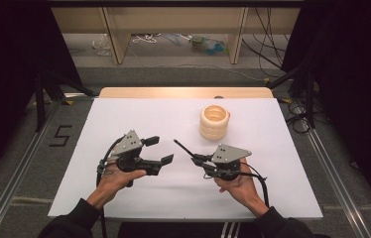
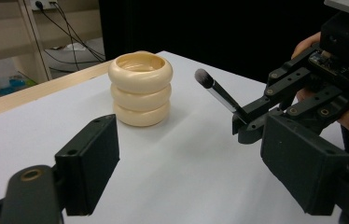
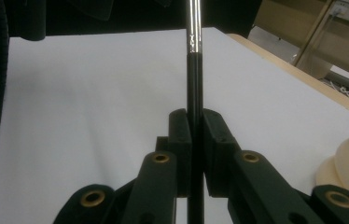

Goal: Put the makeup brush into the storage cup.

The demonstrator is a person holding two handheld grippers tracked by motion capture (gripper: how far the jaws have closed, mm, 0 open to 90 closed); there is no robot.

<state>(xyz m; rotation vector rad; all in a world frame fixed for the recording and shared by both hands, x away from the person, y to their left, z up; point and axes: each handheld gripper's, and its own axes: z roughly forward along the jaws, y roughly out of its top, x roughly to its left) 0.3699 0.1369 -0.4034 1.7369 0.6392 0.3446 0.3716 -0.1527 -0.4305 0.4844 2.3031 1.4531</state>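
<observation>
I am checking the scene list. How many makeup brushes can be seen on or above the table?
1. The makeup brush is clamped in the right gripper, above the white table, bristle tip pointing away from the hand, near the cream ringed holder. Any brush inside the holder would be hidden.

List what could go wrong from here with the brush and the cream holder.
1. The right tool pinches the makeup brush near its handle end, so the long free length might swing or slip while it is aimed.
2. The ringed cream holder stands loose on the white table; a brush tip that catches its rim could tip or push it.
3. The open left tool sits close to the brush and might knock it.
</observation>
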